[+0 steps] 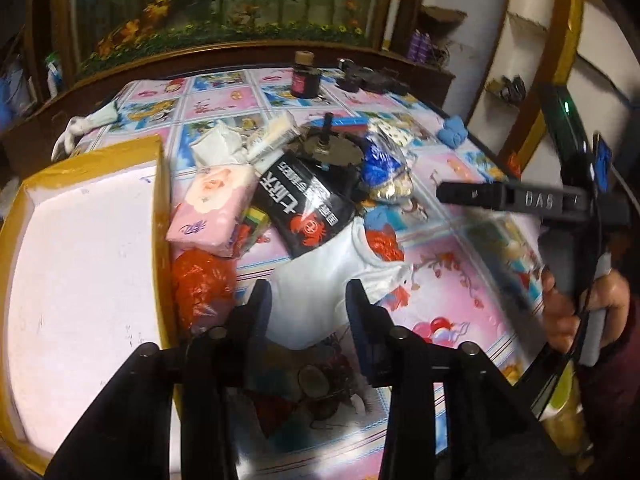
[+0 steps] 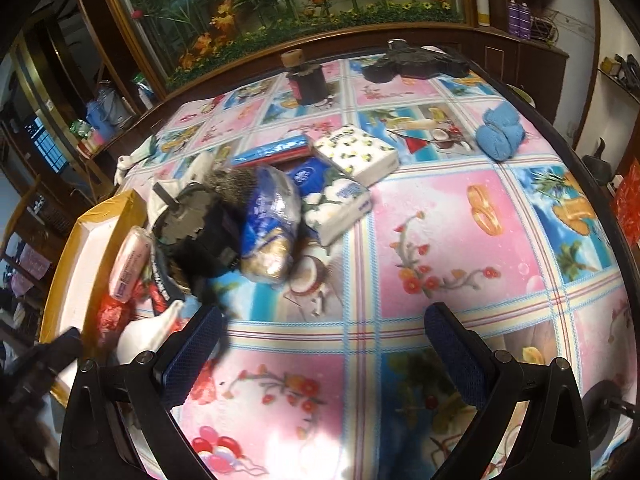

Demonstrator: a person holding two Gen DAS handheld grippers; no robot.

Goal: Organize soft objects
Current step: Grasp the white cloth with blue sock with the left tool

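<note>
Left hand-held gripper (image 1: pixel 308 304) jaws part-open, straddling a white cloth item (image 1: pixel 320 280) with red print that lies on the tabletop (image 1: pixel 460 280); pads not clearly pressing it, no firm grip visible. Right hand-held gripper (image 2: pixel 326 344) jaws wide, nothing between them, hovering over bare patterned tablecloth. Yellow-edged box (image 1: pixel 160 184) with white inside sits at left, just beside the pile. Pile beside the box: pink tissue pack (image 1: pixel 212 212), black pouch with crab print (image 1: pixel 308 208), red plastic bag (image 1: pixel 200 284), blue-and-gold bag (image 2: pixel 272 220), white tissue packs (image 2: pixel 356 152). Blue rolled cloth (image 2: pixel 500 132) lies well apart, toward the far right. Dark jar (image 2: pixel 306 80) stands upright near the far edge. A hand (image 1: pixel 580 308) grips the right tool's handle.
</note>
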